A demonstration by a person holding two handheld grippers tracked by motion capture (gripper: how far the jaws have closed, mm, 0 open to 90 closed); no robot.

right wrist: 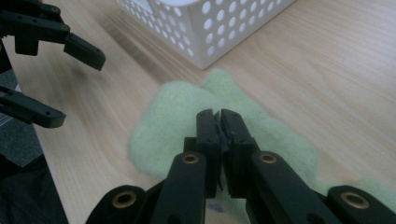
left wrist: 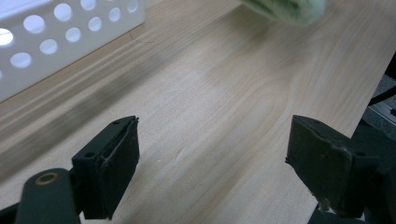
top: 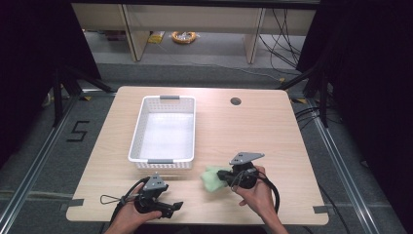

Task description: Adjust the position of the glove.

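Note:
A light green cloth (top: 209,180) lies bunched on the wooden table, just right of the white basket's near corner. My right gripper (top: 222,176) points left into it. In the right gripper view the jaws (right wrist: 219,114) stand pressed together over the cloth (right wrist: 163,121), seemingly pinching a fold of it. My left gripper (top: 175,207) rests near the table's front edge, open with nothing between its jaws (left wrist: 212,163). The left gripper view catches the cloth (left wrist: 285,8) blurred at its top edge. The left gripper (right wrist: 79,88) also shows open in the right gripper view.
A white perforated basket (top: 138,131) stands empty on the left half of the table, its wall close to the cloth (right wrist: 210,23) and to the left gripper (left wrist: 46,42). A cable hole (top: 235,101) sits at the back. Bare wood (top: 272,136) lies to the right.

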